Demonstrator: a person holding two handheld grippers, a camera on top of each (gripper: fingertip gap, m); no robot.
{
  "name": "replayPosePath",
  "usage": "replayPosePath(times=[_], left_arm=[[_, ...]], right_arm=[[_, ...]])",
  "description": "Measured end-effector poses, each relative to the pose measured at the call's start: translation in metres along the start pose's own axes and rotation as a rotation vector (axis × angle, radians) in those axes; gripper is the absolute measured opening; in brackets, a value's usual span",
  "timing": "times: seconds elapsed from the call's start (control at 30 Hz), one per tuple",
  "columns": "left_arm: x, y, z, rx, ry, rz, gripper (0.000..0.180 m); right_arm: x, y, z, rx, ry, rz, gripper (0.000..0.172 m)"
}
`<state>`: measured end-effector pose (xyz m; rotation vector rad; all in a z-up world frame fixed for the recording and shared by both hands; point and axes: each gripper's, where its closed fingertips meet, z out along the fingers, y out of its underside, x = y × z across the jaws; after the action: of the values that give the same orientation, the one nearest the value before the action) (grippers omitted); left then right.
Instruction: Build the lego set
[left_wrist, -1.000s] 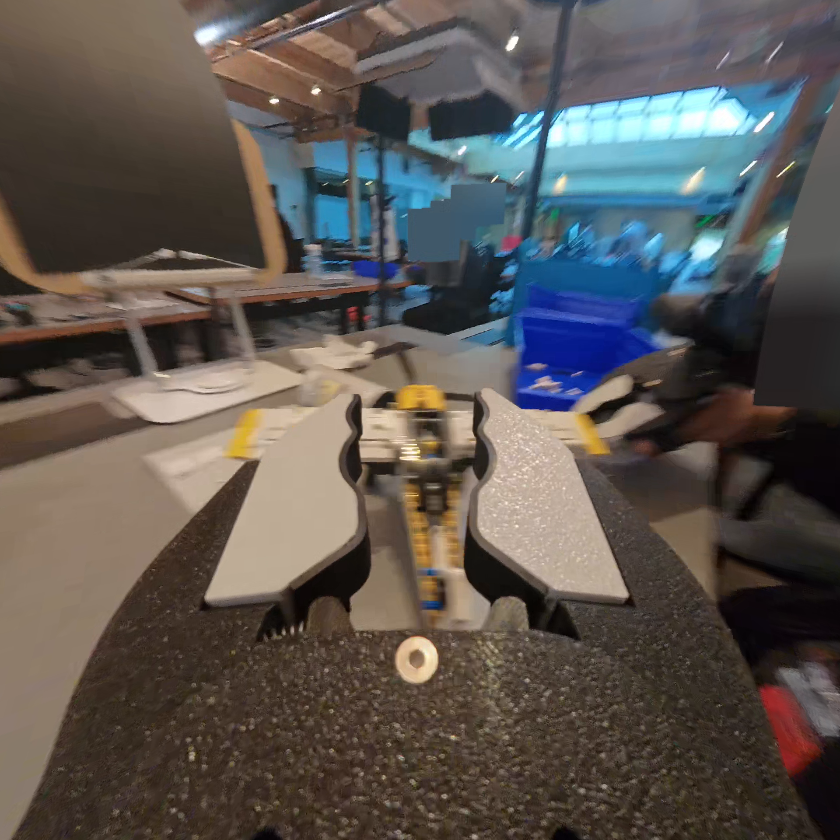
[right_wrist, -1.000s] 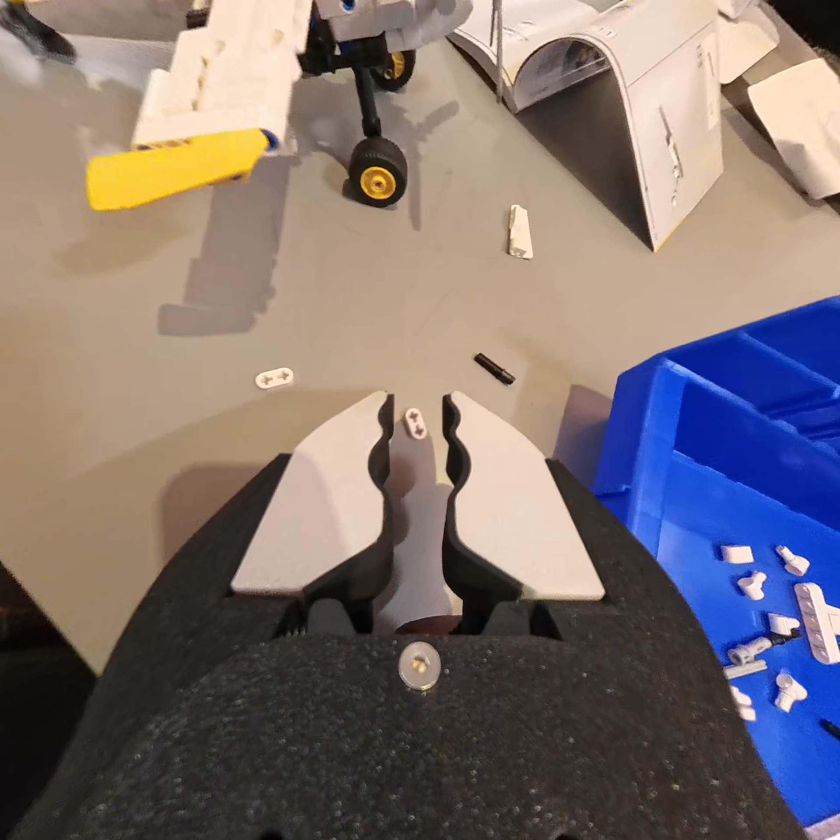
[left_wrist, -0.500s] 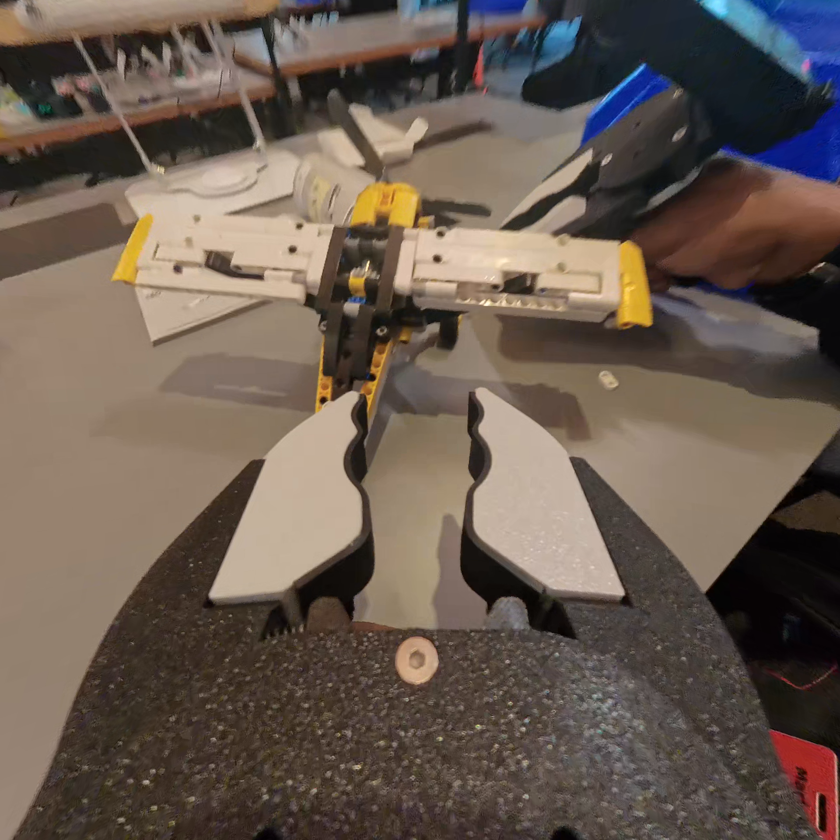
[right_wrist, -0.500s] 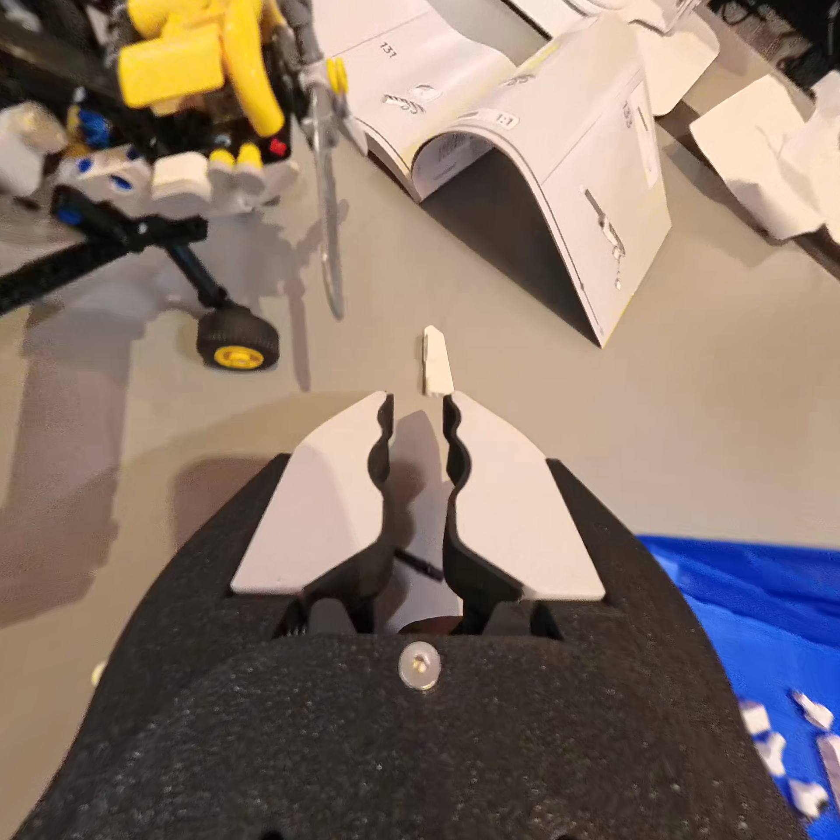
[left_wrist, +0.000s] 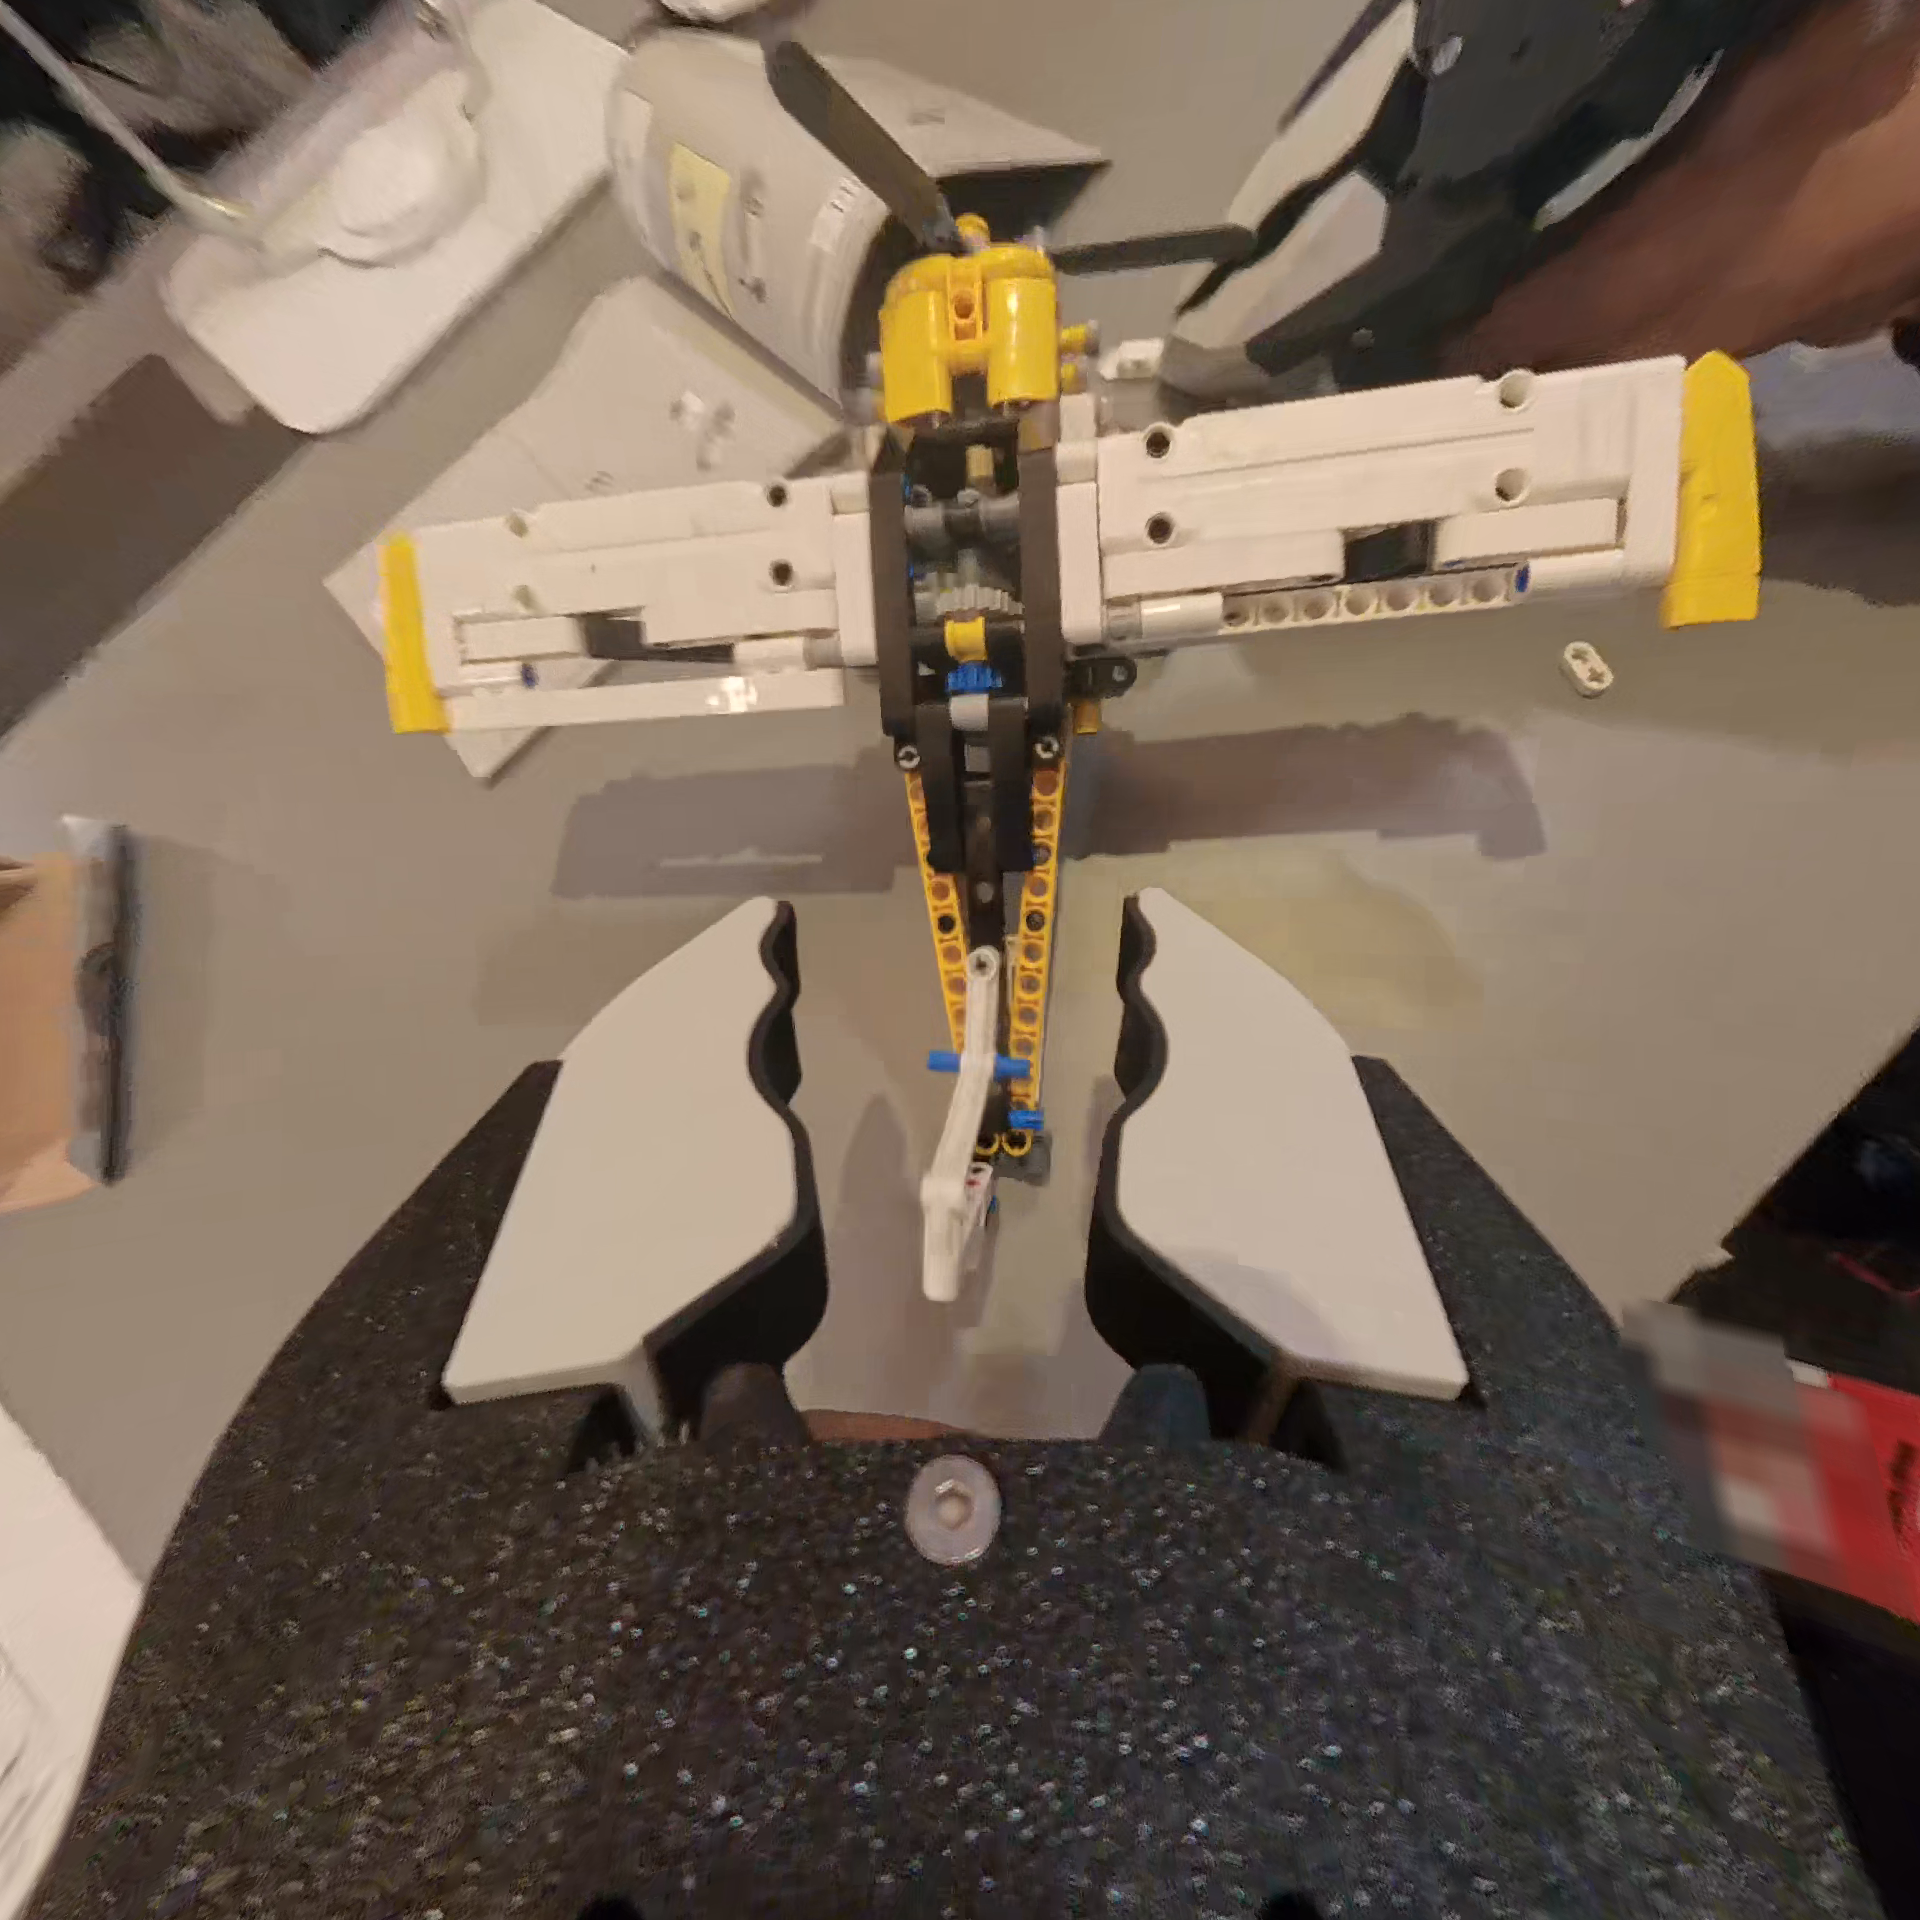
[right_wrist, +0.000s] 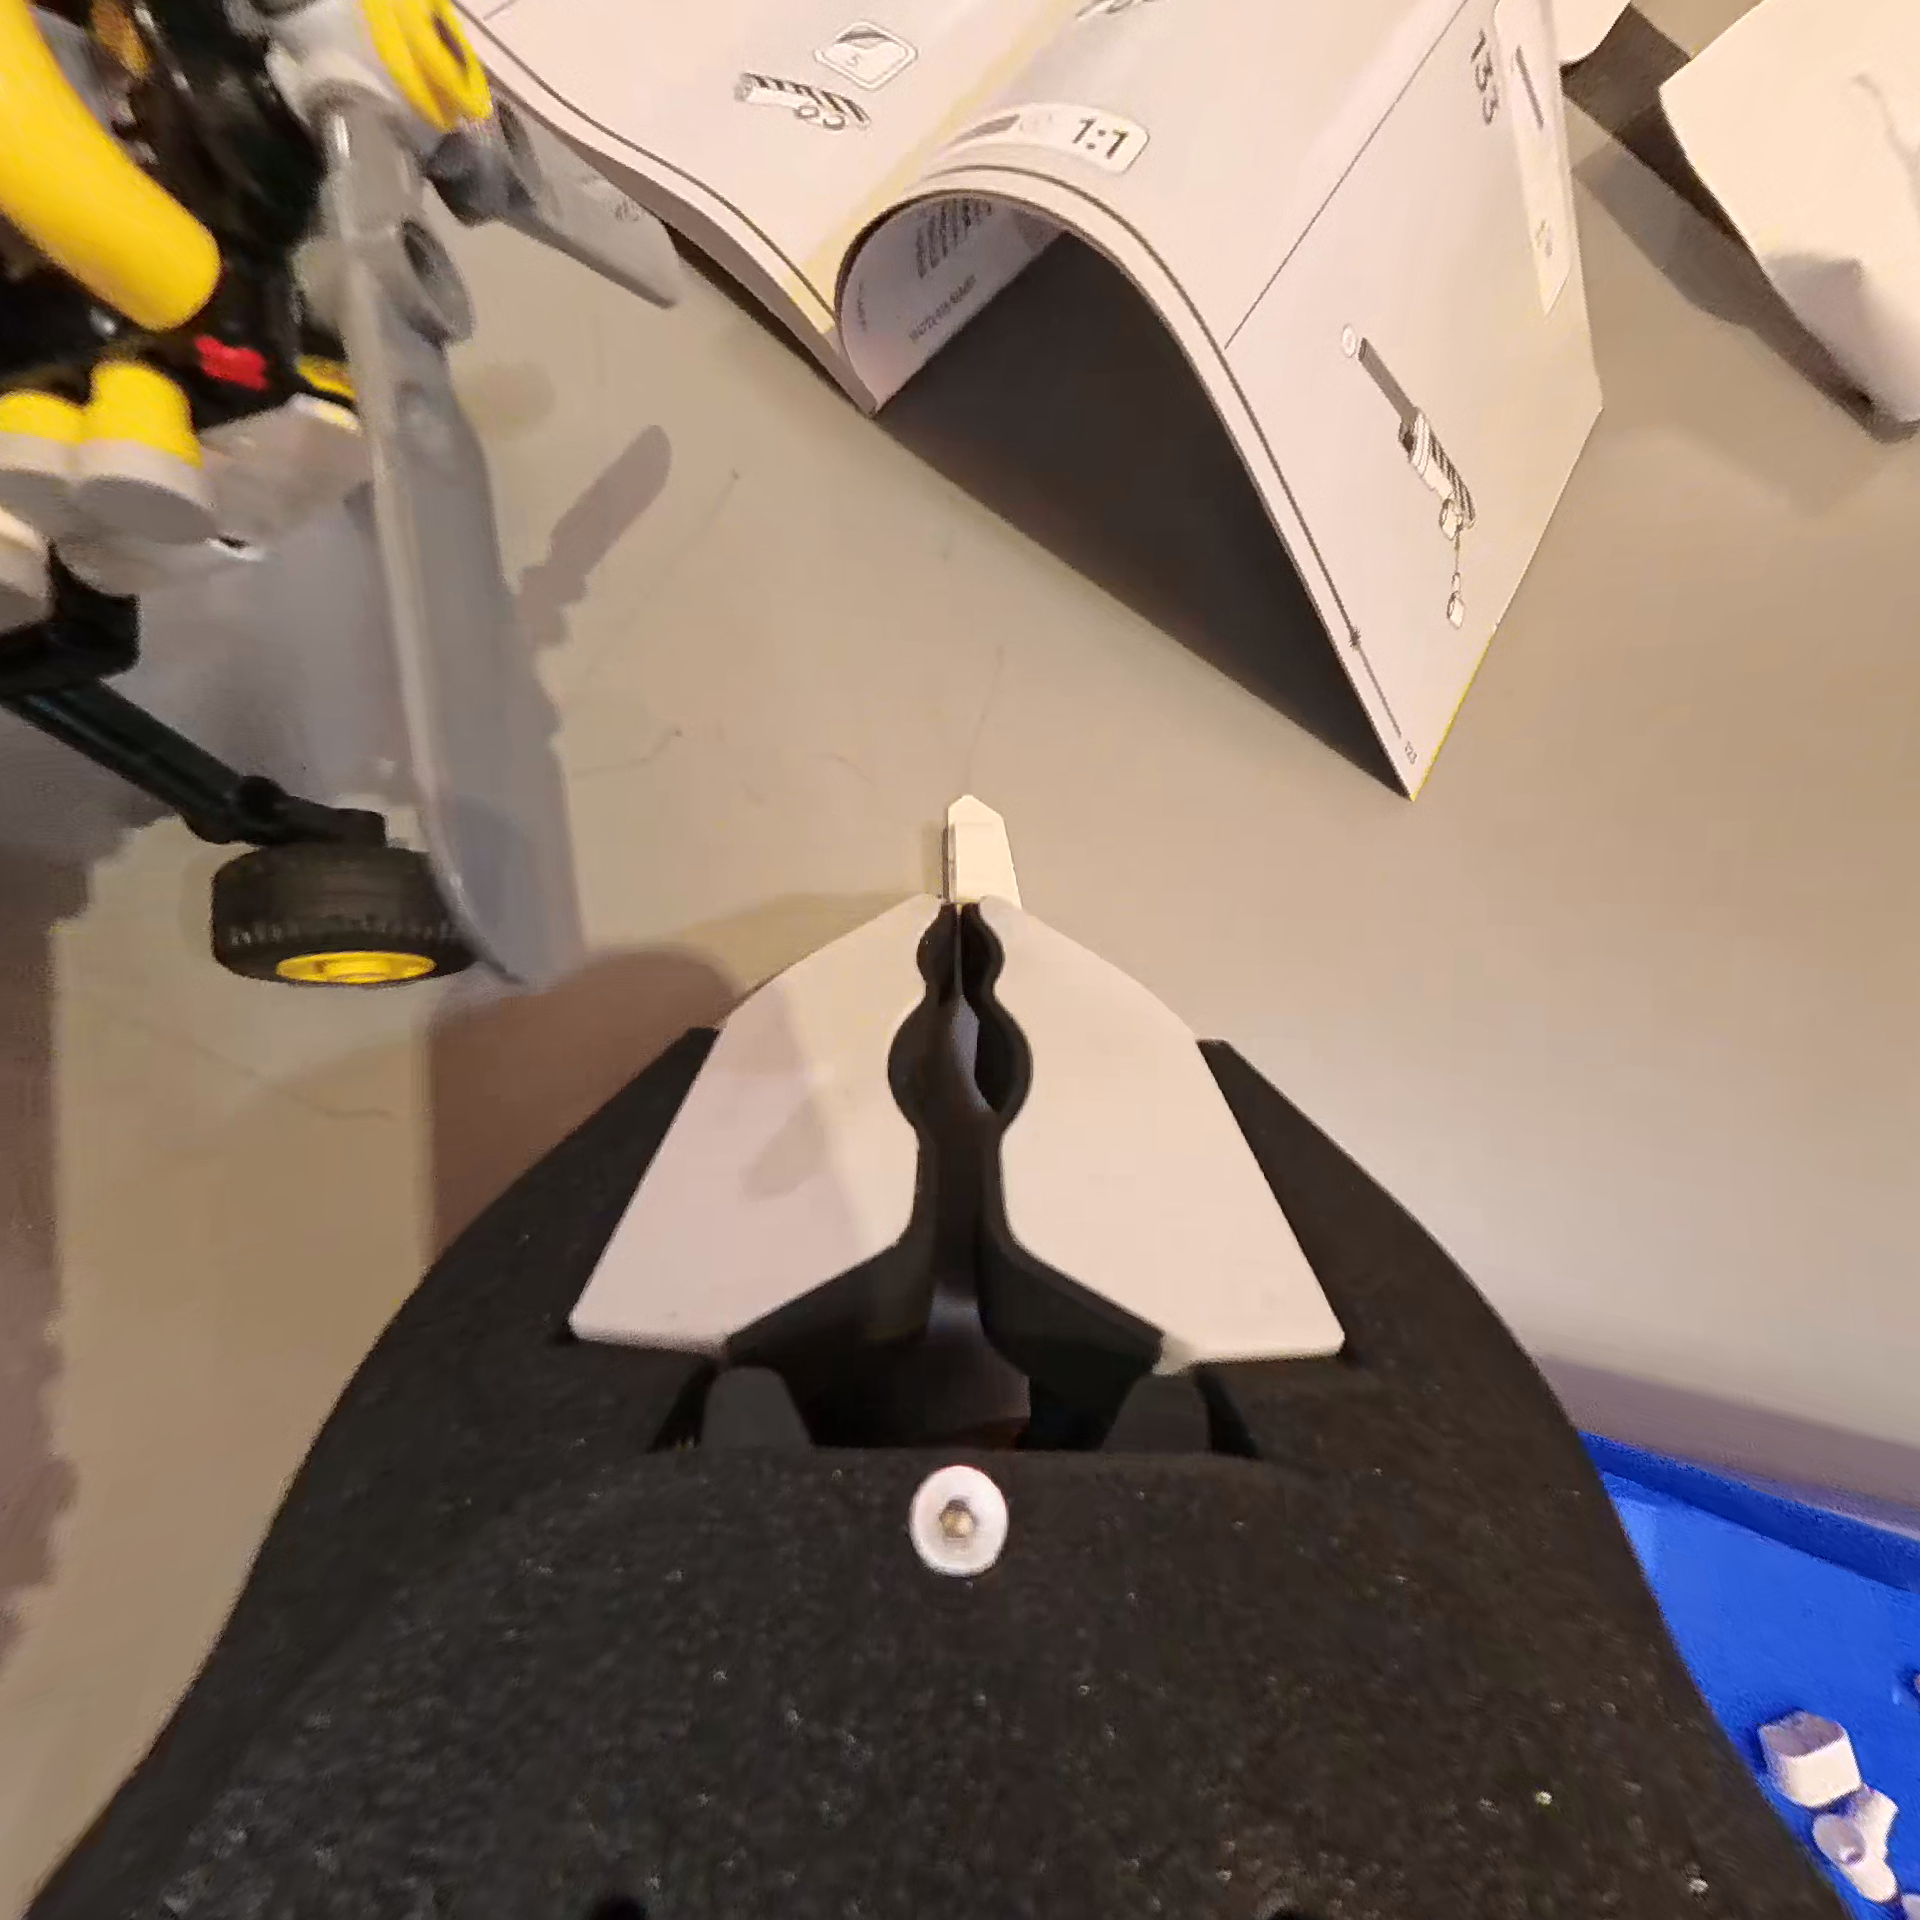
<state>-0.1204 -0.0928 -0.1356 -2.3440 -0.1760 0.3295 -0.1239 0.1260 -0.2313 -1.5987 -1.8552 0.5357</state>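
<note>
From the left wrist view, my left tool (left_wrist: 956, 920) stands wide open around the tail of the yellow-and-white model plane (left_wrist: 977, 540) on the grey tabletop (left_wrist: 312, 935), neither pad touching it.

From the right wrist view, my right tool (right_wrist: 961, 906) is closed on a small white piece (right_wrist: 979, 850), which pokes out past the tips, near the open booklet (right_wrist: 1299, 312).

Beyond my right tongs (right_wrist: 961, 906) I see an open white booklet (right_wrist: 1403, 343). Its pages bear printed figures, small boxed marks and fine print, which I leave unquoted.
</note>
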Motion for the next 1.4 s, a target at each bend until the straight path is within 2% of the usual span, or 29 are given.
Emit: replayPosePath(times=[0.1, 0.17, 0.3, 0.4, 0.47, 0.63, 0.83, 1.0, 1.07, 1.17, 1.27, 1.4], left_arm=[[0.005, 0.000, 0.025, -0.111, 0.158, 0.004, 0.062], [0.007, 0.008, 0.043, -0.218, 0.213, 0.006, 0.063], [0.007, 0.020, 0.066, -0.334, 0.214, 0.050, 0.064], [0.012, 0.020, 0.075, -0.353, 0.236, 0.063, 0.045], [0.011, 0.018, 0.077, -0.332, 0.225, 0.056, 0.044], [0.003, 0.022, 0.073, -0.309, 0.179, 0.036, 0.043], [-0.049, 0.044, 0.062, -0.311, 0.059, -0.063, 0.042], [-0.097, 0.065, 0.051, -0.303, -0.024, -0.189, 0.042], [-0.103, 0.066, 0.050, -0.263, 0.009, -0.255, 0.042], [-0.104, 0.068, 0.048, -0.270, -0.007, -0.234, 0.043], [-0.111, 0.060, 0.040, -0.256, -0.109, -0.168, 0.049], [-0.110, 0.025, 0.008, -0.134, -0.194, -0.070, 0.058]], right_arm=[[-0.002, 0.001, -0.001, 0.006, -0.014, -0.005, 0.001], [-0.003, 0.001, -0.002, 0.013, -0.029, -0.004, 0.001], [-0.005, 0.001, -0.003, 0.026, -0.056, -0.006, 0.001], [-0.006, 0.002, -0.004, 0.027, -0.064, -0.020, 0.001], [-0.007, 0.002, -0.005, 0.028, -0.062, -0.031, 0.001], [-0.009, 0.002, -0.006, 0.035, -0.077, -0.043, 0.001], [-0.023, 0.000, -0.007, 0.051, -0.142, -0.091, 0.000], [-0.054, -0.003, -0.013, 0.094, -0.262, -0.240, 0.000], [-0.066, -0.004, -0.016, 0.112, -0.307, -0.305, 0.000], [-0.077, -0.005, -0.018, 0.125, -0.341, -0.373, 0.000], [-0.081, -0.003, -0.020, 0.132, -0.367, -0.419, 0.000], [-0.085, 0.002, -0.025, 0.135, -0.412, -0.454, 0.000]])
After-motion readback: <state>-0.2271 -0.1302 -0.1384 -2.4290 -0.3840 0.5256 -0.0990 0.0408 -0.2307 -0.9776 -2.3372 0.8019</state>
